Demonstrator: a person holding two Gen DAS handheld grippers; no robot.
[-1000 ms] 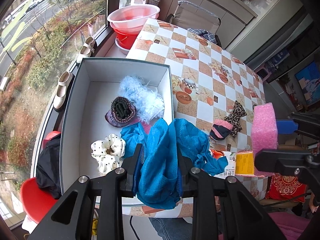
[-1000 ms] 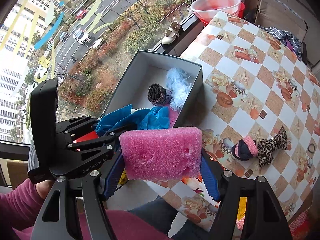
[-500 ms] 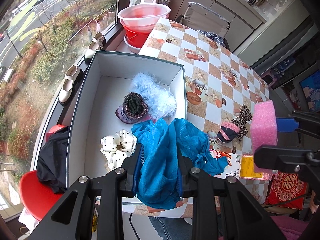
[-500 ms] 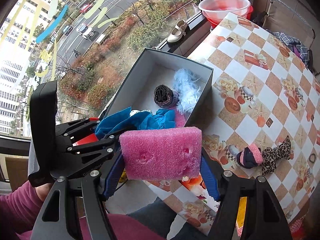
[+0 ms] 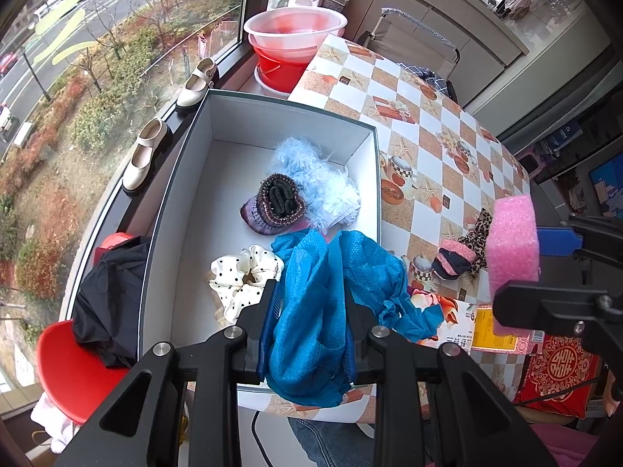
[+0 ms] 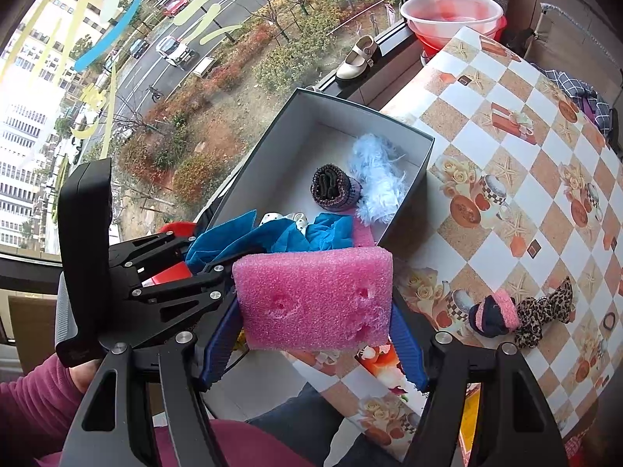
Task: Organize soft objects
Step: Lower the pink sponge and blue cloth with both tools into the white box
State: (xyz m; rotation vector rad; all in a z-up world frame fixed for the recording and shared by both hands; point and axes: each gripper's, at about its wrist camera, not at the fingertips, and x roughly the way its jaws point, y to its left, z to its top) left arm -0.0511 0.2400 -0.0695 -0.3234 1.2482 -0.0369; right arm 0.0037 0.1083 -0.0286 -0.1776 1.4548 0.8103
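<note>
My left gripper (image 5: 311, 303) is shut on a blue mesh cloth (image 5: 311, 334) and holds it over the near end of the open white box (image 5: 183, 179). The box holds a fluffy light-blue piece (image 5: 315, 179), a dark knitted roll (image 5: 276, 202) and a polka-dot scrunchie (image 5: 245, 272). My right gripper (image 6: 315, 307) is shut on a pink foam sponge (image 6: 315, 299), held above the table edge beside the box (image 6: 424, 163). The sponge also shows in the left wrist view (image 5: 512, 249). A rolled pink-and-navy sock (image 6: 494, 313) and a leopard-print scrunchie (image 6: 541, 315) lie on the table.
The checkered tablecloth (image 5: 428, 124) covers the table right of the box. Red and pink basins (image 5: 294, 35) stand beyond it. Shoes (image 5: 146, 151) sit on the window ledge. A red chair with black cloth (image 5: 105, 307) is at the left. A yellow carton (image 5: 486, 327) lies near the table's front edge.
Both grippers have moved forward and a little left toward the box, still holding the blue cloth and the pink sponge. Nothing was let go.
</note>
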